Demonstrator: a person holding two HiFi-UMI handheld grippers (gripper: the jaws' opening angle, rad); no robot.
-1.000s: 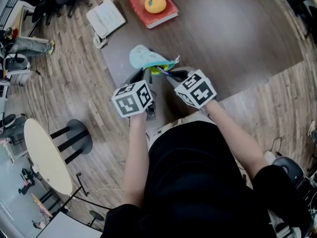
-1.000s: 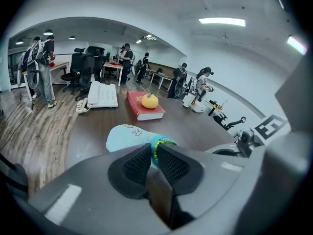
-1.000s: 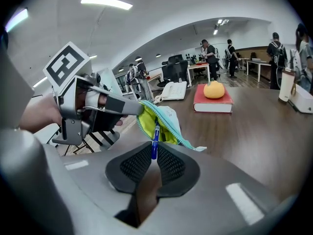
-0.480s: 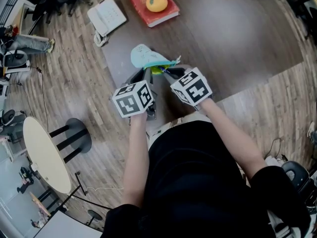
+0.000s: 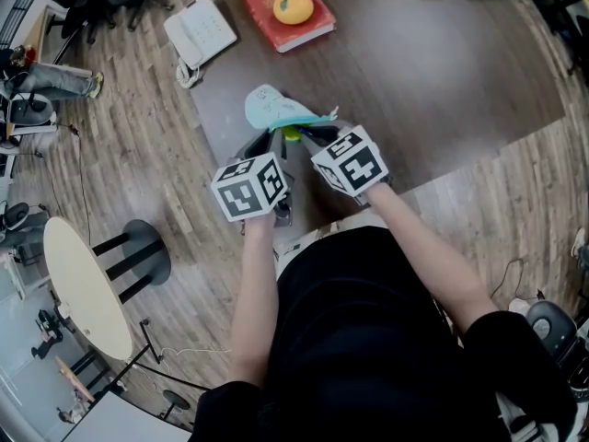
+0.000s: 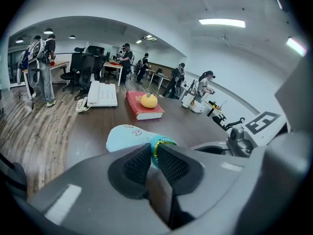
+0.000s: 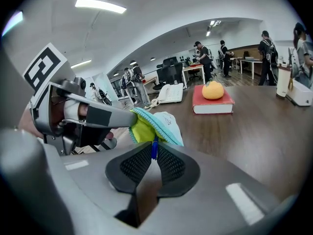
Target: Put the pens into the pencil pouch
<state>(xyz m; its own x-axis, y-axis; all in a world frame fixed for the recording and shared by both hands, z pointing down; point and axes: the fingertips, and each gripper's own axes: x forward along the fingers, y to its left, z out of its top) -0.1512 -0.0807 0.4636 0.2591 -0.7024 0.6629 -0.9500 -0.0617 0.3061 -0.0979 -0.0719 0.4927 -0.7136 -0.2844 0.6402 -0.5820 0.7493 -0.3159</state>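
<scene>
Far left, on the wood floor: a pale round table [image 5: 85, 293] and a dark stool [image 5: 147, 251], both well apart from the work.

Desk [image 5: 433, 72]: dark brown top. Its near left corner sat just ahead of the person.

White telephone [image 5: 198, 30] lay at the desk's left edge, with its coiled cord beside it.

Left tongs [image 6: 152, 152]: clenched on the zip edge of the pencil pouch [image 6: 128, 135]. The teal rim was pinched between the two ribbed pads. Marker cube [image 5: 248, 187] sat on top, near the hand.

The pouch was pale blue with a lime lining [image 7: 138, 131]. It lay near the desk's front left corner, its closed end pointing away from the person and its mouth towards the tongs. The mouth stood open, held by the left tongs along one rim.

Red book [image 5: 285, 12] lay further back on the desk, right of the telephone and well apart from the pouch. An orange fruit [image 5: 294, 7] rested on its cover.

Right tongs [image 7: 153, 154]: clenched on a blue pen [image 7: 154, 148]. The pen stood thin and upright between the pads, its far end up against the pouch's open mouth. How far it had entered could not be made out. The second marker cube [image 5: 350, 161] was just beside the first, and the two tongs' tips were close together at the pouch.

Background: several people stood at far desks among the office chairs.
</scene>
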